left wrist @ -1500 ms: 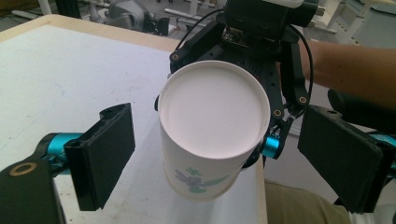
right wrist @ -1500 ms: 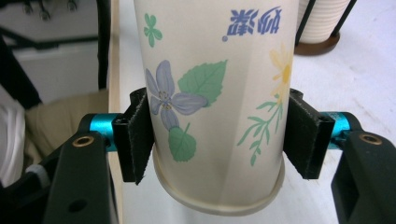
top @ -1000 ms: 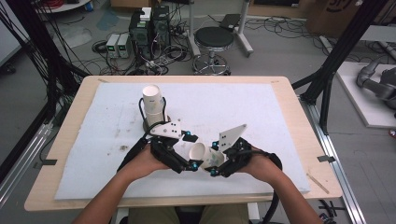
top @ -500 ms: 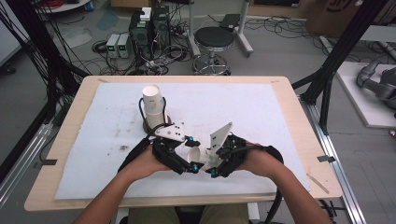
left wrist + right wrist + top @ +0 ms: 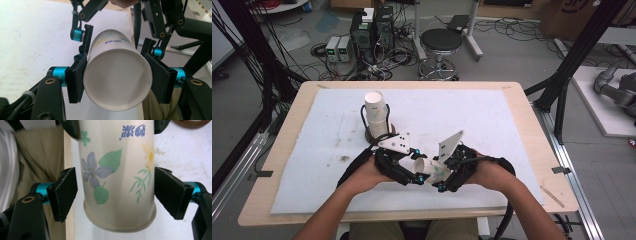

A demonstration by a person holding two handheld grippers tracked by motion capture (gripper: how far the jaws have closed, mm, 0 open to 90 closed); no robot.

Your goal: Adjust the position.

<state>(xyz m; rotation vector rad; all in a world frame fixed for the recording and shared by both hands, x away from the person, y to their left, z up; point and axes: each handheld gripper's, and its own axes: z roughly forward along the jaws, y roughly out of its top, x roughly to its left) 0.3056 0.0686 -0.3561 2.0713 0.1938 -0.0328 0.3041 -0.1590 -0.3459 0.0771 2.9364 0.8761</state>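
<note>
Left gripper view: my left gripper point(image 5: 116, 82) clamps the floral paper cup point(image 5: 117, 77) near its rim, held above the white mat point(image 5: 512, 120); my right gripper point(image 5: 116, 195) stands open around its base. Light, crushable; I'd grip gently.

Both hand-held grippers — left hand-held gripper point(image 5: 412, 176), right hand-held gripper point(image 5: 443, 181) — meet around a paper cup point(image 5: 426, 168) above the counter point(image 5: 512, 107), a cup stack point(image 5: 375, 112) standing behind.
</note>
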